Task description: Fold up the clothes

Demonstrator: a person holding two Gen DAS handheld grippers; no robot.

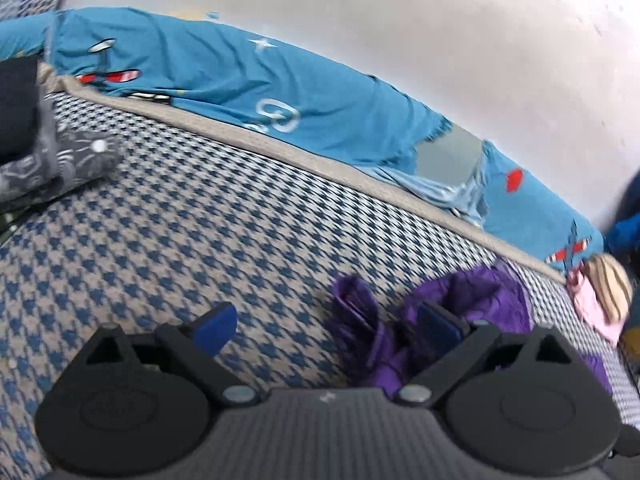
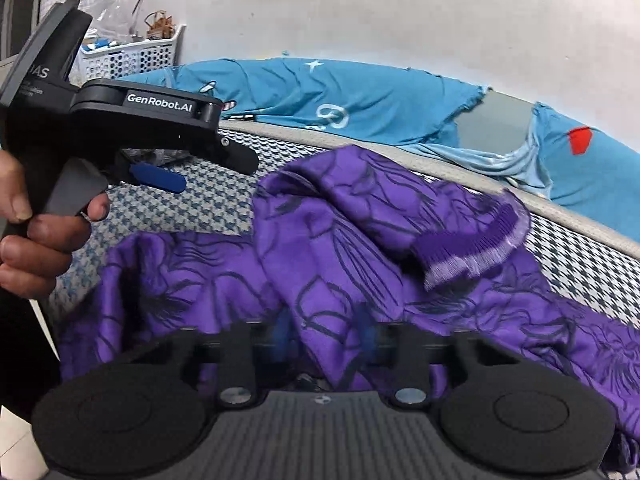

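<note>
A purple satin garment with a dark floral print [image 2: 360,248] lies crumpled on the blue-and-beige houndstooth mattress [image 1: 180,220], near its right edge. The right gripper [image 2: 326,338] has its blue-padded fingers [image 2: 282,338] pinched narrowly on a raised fold of this cloth. The left gripper [image 1: 326,326], held in a person's hand [image 2: 36,236], hovers just left of the garment with fingers spread wide, nothing between them. A teal printed sheet [image 1: 240,76] lies crumpled along the far wall.

purple garment [image 2: 328,240]: smooth sheeny cloth | mattress [image 1: 160,240]: woven houndstooth fabric
</note>
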